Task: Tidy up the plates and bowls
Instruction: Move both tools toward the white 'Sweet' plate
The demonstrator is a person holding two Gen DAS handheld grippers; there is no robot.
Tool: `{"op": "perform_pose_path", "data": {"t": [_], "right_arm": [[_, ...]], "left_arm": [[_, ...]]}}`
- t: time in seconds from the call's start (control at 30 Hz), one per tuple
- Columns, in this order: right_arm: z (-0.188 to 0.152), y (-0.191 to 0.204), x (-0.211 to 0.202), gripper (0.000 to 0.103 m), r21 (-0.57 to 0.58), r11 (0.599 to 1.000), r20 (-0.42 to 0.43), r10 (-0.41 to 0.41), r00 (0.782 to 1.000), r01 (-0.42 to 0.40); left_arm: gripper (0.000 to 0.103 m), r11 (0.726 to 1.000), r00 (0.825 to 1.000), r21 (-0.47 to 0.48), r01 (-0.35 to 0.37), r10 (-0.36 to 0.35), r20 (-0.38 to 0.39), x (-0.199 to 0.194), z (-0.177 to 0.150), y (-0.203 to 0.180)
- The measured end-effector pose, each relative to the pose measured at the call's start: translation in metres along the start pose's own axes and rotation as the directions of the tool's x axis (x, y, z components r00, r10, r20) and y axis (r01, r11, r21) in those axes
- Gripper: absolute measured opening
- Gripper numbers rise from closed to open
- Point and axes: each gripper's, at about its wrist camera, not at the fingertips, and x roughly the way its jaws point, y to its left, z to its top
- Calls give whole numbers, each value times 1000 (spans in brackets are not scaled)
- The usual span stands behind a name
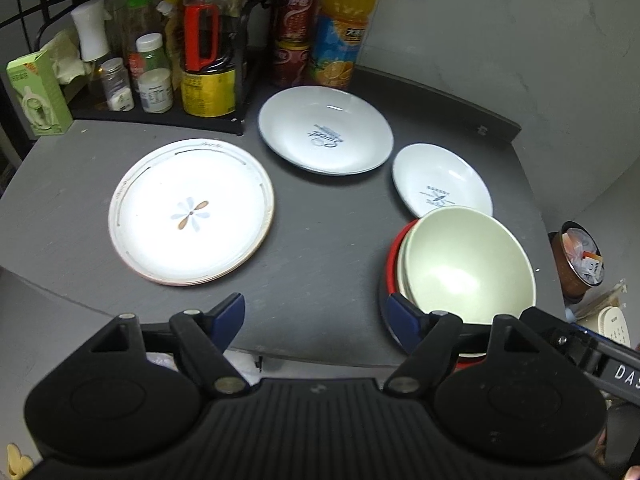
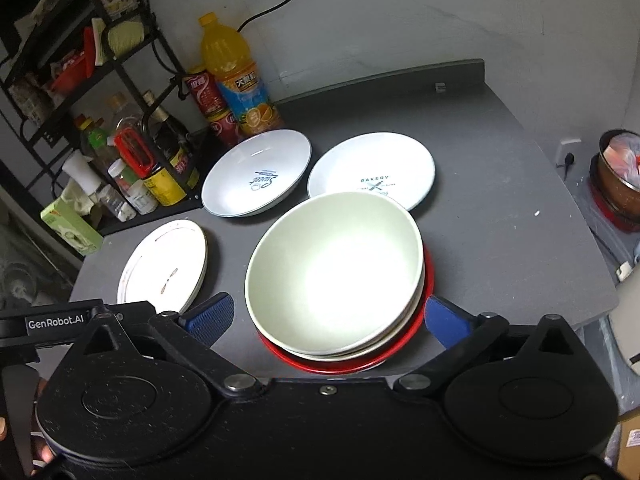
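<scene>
Both the left gripper (image 1: pixel 316 320) and right gripper (image 2: pixel 329 316) stand wide apart, holding nothing. Nearest, a green bowl (image 2: pixel 334 268) nests in a stack whose lower bowls are mostly hidden, the red bowl (image 2: pixel 404 340) showing only rim. Beyond lie the flower plate (image 1: pixel 191 211), Sweet plate (image 1: pixel 325 130) and partly covered Bakery plate (image 2: pixel 372 168).

Pale green ceramic bowl (image 2: pixel 334 268) sat nested in a stack on a red plate (image 2: pixel 400 344), near table (image 2: pixel 500 200) front edge. Behind it: small white "Bakery" plate (image 2: pixel 384 160); left of that, white "Sweet" dish (image 2: pixel 256 172). Flat white flower-print plate (image 1: pixel 191 210) lay far left.
</scene>
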Motion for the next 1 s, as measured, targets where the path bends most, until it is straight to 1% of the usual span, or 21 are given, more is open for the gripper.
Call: {"op": "perform_pose_path", "data": {"t": [0.23, 0.43, 0.57, 0.77, 0.93, 1.0], "right_arm": [[7, 14, 11, 103, -52, 999, -19, 8, 1000, -9], [16, 30, 27, 103, -100, 995, -33, -8, 999, 5], [24, 41, 38, 103, -129, 991, -46, 12, 999, -18], [42, 57, 58, 103, -164, 986, -54, 18, 998, -27], [60, 69, 74, 103, -171, 985, -66, 25, 998, -36], [69, 74, 81, 103, -181, 983, -64, 15, 998, -27]], "left_arm": [[77, 999, 1000, -33, -20, 19, -9, 1, 2, 16], [77, 998, 999, -61, -32, 30, -23, 9, 11, 29], [77, 998, 999, -60, -37, 36, -23, 17, 20, 38], [77, 998, 999, -61, -25, 22, -39, 34, 41, 46], [77, 998, 999, -62, -11, 8, -49, 49, 67, 54], [77, 999, 999, -54, -3, 0, -49, 56, 78, 55]]}}
